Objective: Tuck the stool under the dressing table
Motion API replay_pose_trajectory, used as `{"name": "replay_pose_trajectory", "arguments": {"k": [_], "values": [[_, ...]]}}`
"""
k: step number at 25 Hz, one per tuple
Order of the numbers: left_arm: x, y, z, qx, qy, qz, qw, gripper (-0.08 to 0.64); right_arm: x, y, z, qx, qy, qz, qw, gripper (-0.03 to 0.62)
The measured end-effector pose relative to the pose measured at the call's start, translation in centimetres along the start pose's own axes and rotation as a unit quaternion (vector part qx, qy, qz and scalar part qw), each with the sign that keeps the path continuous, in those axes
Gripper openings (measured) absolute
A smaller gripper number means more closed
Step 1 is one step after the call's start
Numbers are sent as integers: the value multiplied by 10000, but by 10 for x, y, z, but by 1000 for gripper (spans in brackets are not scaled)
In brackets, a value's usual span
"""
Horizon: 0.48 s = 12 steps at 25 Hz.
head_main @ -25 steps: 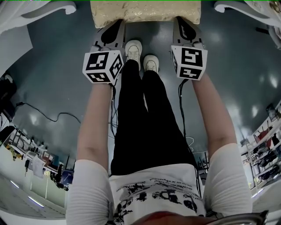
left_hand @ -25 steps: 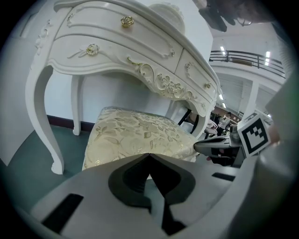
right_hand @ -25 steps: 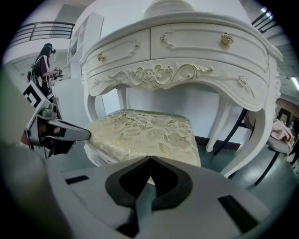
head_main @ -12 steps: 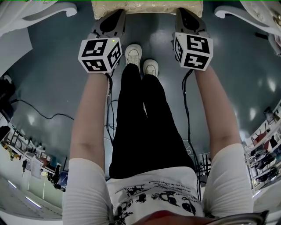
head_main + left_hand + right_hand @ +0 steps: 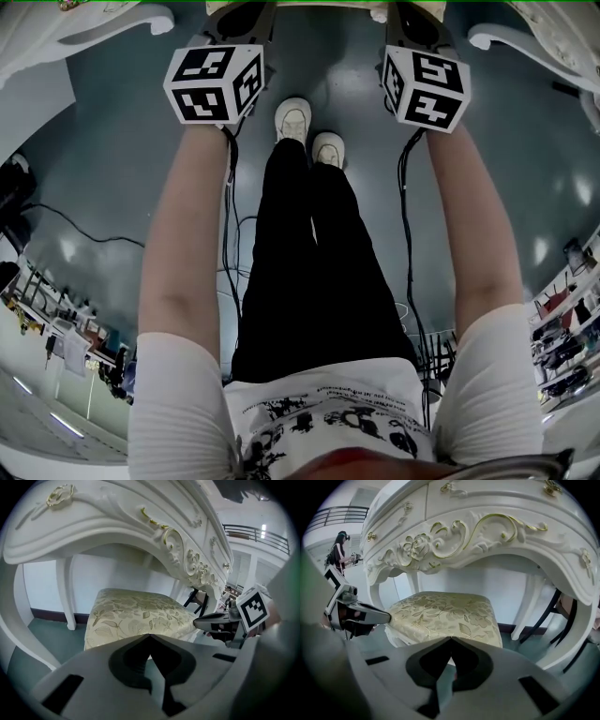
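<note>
— Where does the stool stand?

— The stool, with its gold-flowered cushion, sits beneath the arch of the white dressing table, between its carved legs. The near edge of the seat faces me.

— And your claws?

— My left claw is clenched, its tips pressed together with nothing between them, and it points at the near edge of the cushion. My right claw is clenched and empty too, aimed at the same edge further along. I cannot tell whether either tip touches the fabric.

— How are you placed?

— Both my arms reach straight forward, one on each side of my white shoes on the dark floor.
</note>
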State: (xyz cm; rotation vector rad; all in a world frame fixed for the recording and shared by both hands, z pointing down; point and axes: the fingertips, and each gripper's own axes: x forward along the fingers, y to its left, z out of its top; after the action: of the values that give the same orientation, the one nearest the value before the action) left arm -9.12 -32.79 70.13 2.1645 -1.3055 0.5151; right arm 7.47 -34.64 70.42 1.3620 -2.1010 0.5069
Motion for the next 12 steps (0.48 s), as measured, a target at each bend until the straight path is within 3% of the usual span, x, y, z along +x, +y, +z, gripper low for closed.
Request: {"name": "replay_pose_trajectory", "arguments": {"k": [12], "values": [[16,11,20,353,12,163,9992,20,19,-9,17,182,-85,-102,9997,17]]}}
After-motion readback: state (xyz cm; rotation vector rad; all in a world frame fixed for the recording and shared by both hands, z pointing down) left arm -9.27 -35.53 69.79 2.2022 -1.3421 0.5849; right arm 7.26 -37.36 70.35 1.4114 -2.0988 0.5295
